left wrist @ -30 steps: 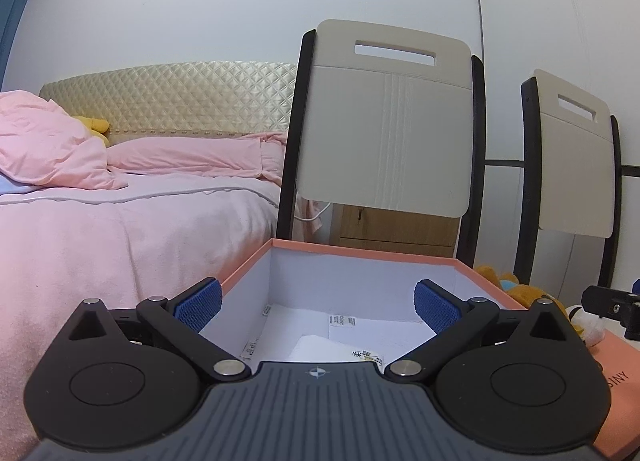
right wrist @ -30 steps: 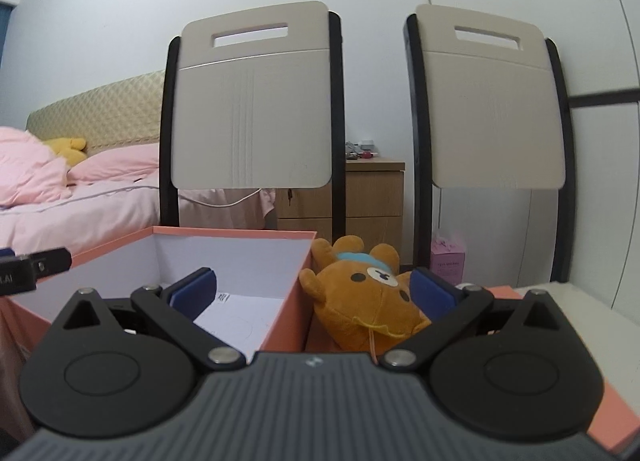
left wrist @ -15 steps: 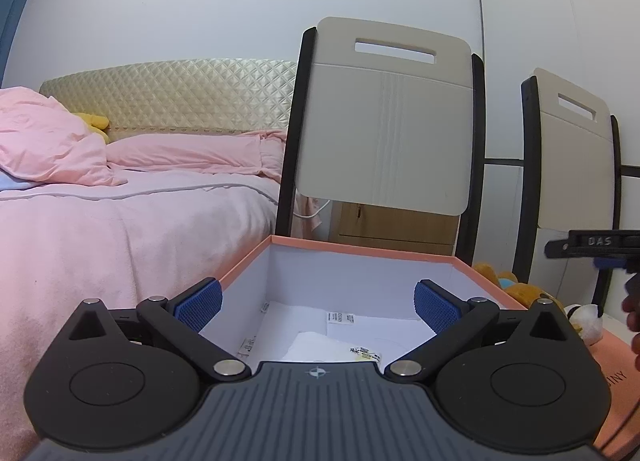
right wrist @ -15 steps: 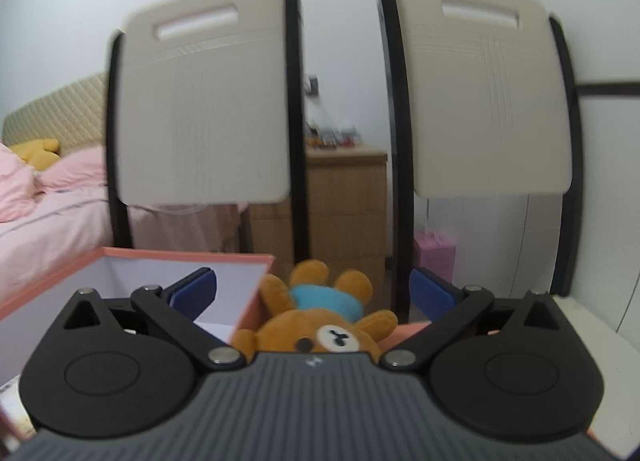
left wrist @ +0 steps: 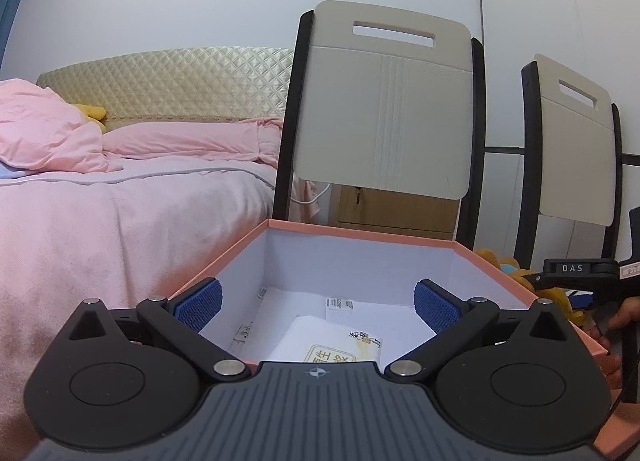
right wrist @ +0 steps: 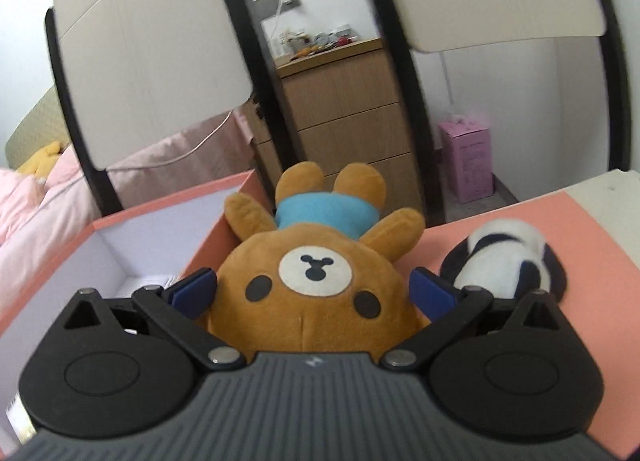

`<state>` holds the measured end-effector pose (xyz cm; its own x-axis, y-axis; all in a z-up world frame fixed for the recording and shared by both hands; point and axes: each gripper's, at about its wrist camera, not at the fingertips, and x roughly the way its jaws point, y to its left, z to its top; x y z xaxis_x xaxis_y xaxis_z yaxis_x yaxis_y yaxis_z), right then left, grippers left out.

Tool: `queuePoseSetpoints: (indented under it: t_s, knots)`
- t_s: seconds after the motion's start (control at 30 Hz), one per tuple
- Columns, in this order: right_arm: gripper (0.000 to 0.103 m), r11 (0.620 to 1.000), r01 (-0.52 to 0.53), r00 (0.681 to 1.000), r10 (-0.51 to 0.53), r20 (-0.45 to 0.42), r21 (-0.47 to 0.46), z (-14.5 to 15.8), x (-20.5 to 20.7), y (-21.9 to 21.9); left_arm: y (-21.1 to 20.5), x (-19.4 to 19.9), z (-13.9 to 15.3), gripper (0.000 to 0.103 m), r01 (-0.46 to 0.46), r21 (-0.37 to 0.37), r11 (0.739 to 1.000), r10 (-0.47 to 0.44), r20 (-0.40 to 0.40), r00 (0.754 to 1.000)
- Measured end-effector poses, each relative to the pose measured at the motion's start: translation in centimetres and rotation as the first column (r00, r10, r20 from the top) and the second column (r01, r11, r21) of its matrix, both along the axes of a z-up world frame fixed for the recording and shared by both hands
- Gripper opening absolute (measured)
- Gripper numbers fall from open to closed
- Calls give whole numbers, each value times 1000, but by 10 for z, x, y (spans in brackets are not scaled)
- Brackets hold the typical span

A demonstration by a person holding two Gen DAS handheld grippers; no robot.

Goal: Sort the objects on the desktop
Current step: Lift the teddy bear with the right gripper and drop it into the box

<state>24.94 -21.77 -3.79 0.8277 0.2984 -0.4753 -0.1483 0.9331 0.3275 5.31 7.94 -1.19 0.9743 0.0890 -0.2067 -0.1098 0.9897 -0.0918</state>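
Observation:
A brown plush bear (right wrist: 316,281) with a blue outfit lies upside down beside the pink box (right wrist: 168,201), on the pink lid (right wrist: 592,249). My right gripper (right wrist: 314,295) is open, its blue pads on either side of the bear's head. A black-and-white plush (right wrist: 504,261) lies just right of it. My left gripper (left wrist: 318,303) is open and empty over the near edge of the pink box (left wrist: 360,231), which holds a white packet (left wrist: 332,345). The bear (left wrist: 504,263) and the right gripper's body (left wrist: 580,273) show at the right edge.
Two folding chairs (left wrist: 384,113) stand behind the table. A pink bed (left wrist: 120,213) is to the left. A wooden drawer unit (right wrist: 344,117) and a pink carton (right wrist: 468,157) stand behind. The white table edge (right wrist: 608,197) is at the right.
My right gripper has tilted down and moved in until the bear's head sits between its open fingers. My left gripper has barely moved.

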Motion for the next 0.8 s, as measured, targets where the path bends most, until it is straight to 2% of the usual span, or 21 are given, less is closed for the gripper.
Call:
queuePoseSetpoints:
  t_s: [0.1, 0.17, 0.27, 0.53, 0.8]
  knots:
    - [98, 1000, -19, 1000, 19, -6, -12, -3, 1, 0, 2, 0, 0, 103, -6, -11, 1000, 6, -1, 1000]
    - [83, 1000, -27, 1000, 27, -10, -10, -1, 1, 0, 3, -1, 0, 103, -7, -17, 1000, 7, 1, 1000]
    - [70, 1000, -19, 1000, 19, 0, -5, 4, -2, 0, 2, -1, 0, 103, -7, -13, 1000, 7, -1, 1000]
    - [67, 1000, 14, 997, -15, 72, 10, 22, -22, -8, -9, -4, 1, 103, -8, -3, 1000, 8, 8, 1000]
    - [68, 998, 46, 965, -34, 262, -42, 55, -55, -3, -11, -8, 2, 103, -4, -3, 1000, 5, 18, 1000]
